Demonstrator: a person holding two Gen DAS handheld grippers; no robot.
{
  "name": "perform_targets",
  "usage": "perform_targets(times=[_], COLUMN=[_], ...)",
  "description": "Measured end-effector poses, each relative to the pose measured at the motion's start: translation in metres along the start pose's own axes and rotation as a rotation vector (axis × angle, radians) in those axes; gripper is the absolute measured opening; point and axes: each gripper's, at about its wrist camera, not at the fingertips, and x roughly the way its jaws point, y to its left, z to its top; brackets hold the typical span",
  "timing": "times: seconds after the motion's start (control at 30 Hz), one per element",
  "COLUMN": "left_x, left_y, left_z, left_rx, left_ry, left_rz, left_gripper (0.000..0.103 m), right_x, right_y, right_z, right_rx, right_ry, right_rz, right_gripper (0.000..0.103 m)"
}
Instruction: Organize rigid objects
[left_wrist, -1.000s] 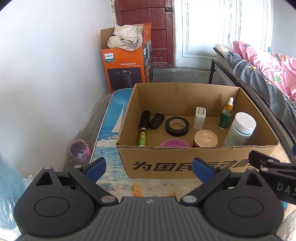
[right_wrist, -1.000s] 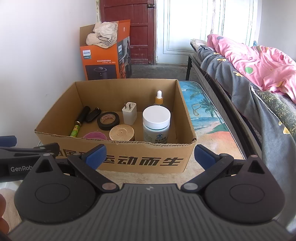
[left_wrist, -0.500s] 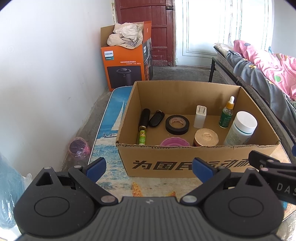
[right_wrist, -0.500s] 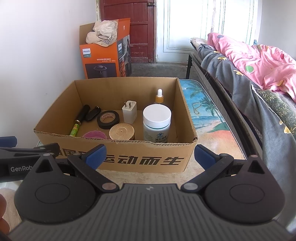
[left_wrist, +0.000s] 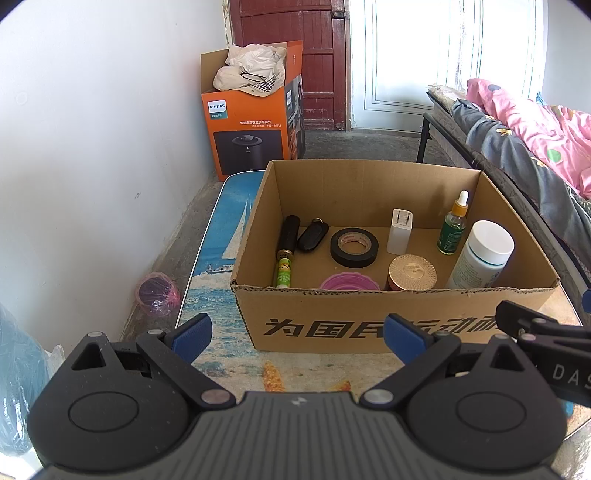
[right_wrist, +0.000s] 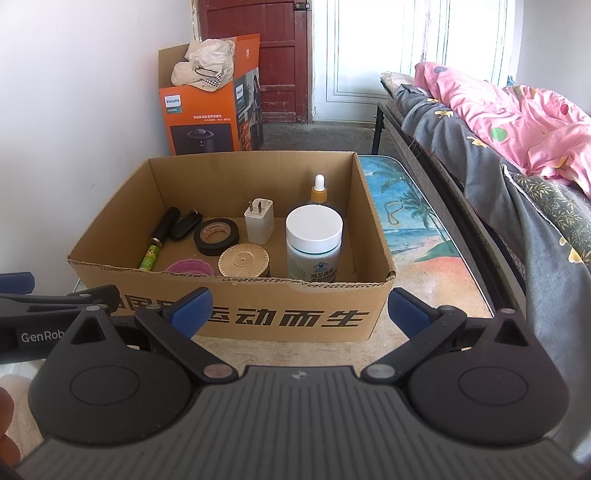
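Both my claws, left (left_wrist: 297, 334) and right (right_wrist: 300, 308), gape wide and empty short of the box (left_wrist: 369, 321), ready to pick from it.

"PHILIPS" is printed in white on the orange carton (left_wrist: 246, 136) standing far ahead of the left gripper (left_wrist: 297, 330); "GenRob" marks that gripper's arm in the right wrist view, "DAS" the right gripper (right_wrist: 300, 308), and bold Chinese characters cross the cardboard box (right_wrist: 295, 314) front.

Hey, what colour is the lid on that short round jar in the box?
Gold, with a fine ribbed pattern on the jar lid; the right wrist view shows it best.
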Motion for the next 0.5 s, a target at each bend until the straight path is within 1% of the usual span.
perform_targets(times=[0.5], left_x=[0.0003], left_y=[0.0], left_z=[-0.0007], left_rx=[0.0], left_ry=[-0.001], left_rz=[0.0], left_gripper=[0.1], right_x=[-0.001], right_y=[-0.0007], right_z=[0.0014], right_rx=[-0.003], right_ry=[0.0], right_rz=[0.0], right_gripper=[0.101])
